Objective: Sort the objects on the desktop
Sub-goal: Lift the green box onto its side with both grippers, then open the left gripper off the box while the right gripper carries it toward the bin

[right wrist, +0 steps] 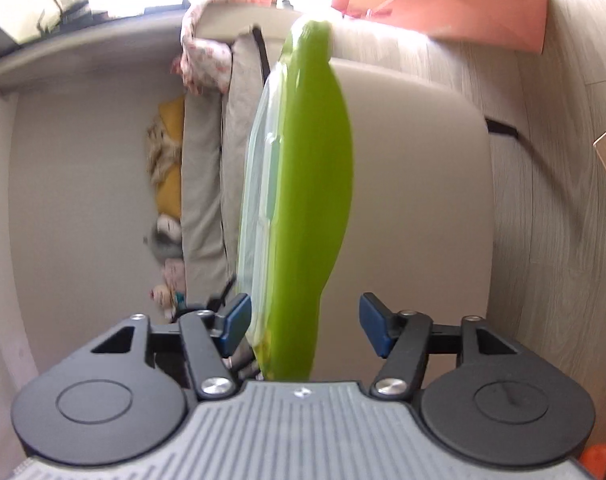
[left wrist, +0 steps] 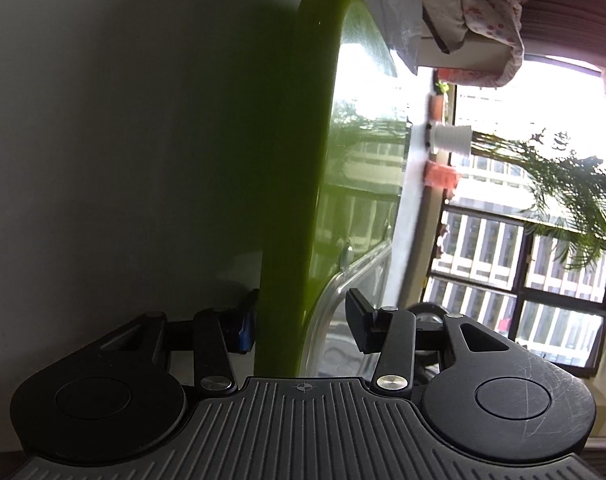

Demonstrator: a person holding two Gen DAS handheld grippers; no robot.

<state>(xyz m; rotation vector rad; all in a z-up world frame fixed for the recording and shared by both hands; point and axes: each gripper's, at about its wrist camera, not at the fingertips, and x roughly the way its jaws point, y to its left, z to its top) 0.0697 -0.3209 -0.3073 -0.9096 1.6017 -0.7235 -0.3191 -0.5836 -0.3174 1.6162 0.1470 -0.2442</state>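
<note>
Right wrist — hand-held gripper point(right wrist: 305, 324) agape around green board point(right wrist: 303, 200)

No words, labels, brands or numbers can be read in either wrist view. Everything is blank or blurred.

Green tray point(left wrist: 303, 160) btwn L gripper point(left wrist: 299, 320) fingers point(left wrist: 245, 326)

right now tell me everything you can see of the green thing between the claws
The green thing is a flat, glossy lime-green plastic piece with a rounded end and thick smooth edge, seen edge-on and running away from both cameras. A clear plastic part lies against one face. It stands between the spread fingers of the left claw and right claw; each claw's left pad sits close against it.
</note>
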